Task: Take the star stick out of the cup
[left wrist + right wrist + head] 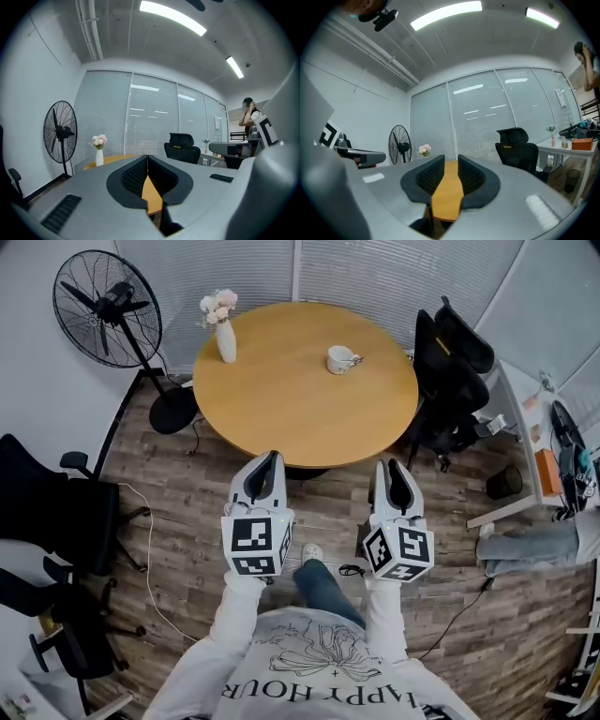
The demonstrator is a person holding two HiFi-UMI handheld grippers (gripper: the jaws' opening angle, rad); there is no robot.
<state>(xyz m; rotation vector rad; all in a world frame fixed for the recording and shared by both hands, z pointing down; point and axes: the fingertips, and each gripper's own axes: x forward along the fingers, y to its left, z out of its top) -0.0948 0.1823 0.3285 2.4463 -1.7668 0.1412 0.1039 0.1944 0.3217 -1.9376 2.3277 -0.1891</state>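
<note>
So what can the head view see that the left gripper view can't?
Only the head view shows the white cup sitting on the table. Only the left gripper view shows the ceiling lights and a person far off at the right. Both show the fan, the flower vase and the round table.

Cup point(342, 359) right of vase point(226, 341) on table point(300, 418); fan point(108, 310) left of table
</note>
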